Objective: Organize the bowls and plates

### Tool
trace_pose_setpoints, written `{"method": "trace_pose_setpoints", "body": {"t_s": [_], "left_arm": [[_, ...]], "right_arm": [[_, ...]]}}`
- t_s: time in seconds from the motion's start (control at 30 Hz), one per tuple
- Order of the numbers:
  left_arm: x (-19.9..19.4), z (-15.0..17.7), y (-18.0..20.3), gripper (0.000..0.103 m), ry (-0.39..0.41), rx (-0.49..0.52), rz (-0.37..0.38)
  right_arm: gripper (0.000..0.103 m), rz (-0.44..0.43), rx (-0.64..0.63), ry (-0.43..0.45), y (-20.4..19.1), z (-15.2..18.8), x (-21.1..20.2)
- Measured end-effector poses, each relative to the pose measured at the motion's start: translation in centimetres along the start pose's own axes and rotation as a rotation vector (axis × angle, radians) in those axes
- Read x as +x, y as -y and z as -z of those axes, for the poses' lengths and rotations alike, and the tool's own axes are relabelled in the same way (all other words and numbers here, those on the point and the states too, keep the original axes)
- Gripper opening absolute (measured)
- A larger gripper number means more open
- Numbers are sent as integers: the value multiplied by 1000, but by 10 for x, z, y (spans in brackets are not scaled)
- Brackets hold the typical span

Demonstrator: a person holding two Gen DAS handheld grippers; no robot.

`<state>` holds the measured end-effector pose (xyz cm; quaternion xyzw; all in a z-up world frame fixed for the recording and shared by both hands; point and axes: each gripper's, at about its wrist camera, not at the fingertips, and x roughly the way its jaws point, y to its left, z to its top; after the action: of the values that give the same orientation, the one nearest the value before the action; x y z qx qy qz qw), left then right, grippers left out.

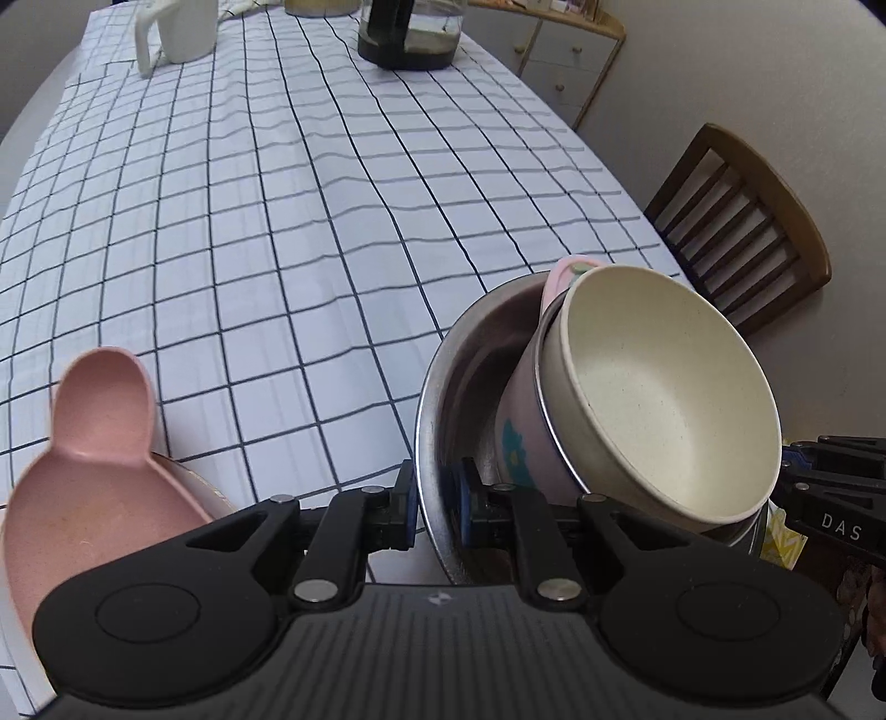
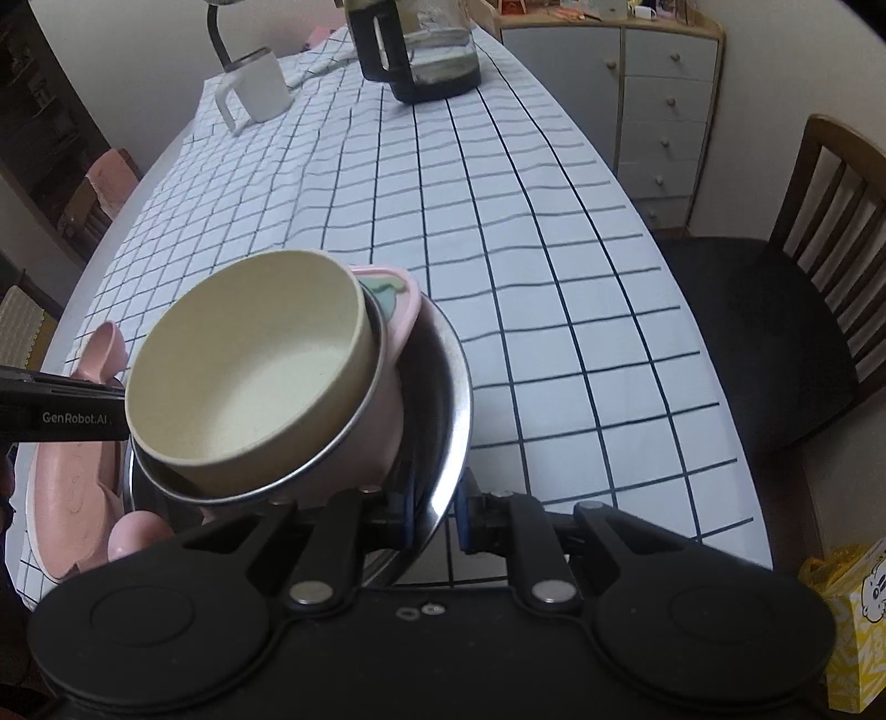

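A large steel bowl holds a tilted pink bowl with a steel liner, and a cream bowl is nested in that. My left gripper straddles the steel bowl's left rim, one finger inside and one outside, with a small gap showing. My right gripper straddles its right rim the same way. A pink bear-shaped plate lies on the table left of the stack.
The table has a white checked cloth. A white mug and a glass jug stand at the far end. A wooden chair stands on the right, and a yellow bag beside it.
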<state>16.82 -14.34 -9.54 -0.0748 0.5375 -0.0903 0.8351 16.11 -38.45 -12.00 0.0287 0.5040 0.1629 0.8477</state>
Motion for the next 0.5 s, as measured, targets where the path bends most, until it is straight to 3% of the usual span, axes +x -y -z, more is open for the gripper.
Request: {"method": "trace_pose_setpoints", "body": {"t_s": [0.2,0.5], "left_arm": [[-46,-1,-24,13,55,48,-5],[-104,5,-90,13,89,71,-25]], "right_arm": [[14,1,-16,61,-33,-8,-24],[14,-16,-16,121,-112,-5,-37]]}}
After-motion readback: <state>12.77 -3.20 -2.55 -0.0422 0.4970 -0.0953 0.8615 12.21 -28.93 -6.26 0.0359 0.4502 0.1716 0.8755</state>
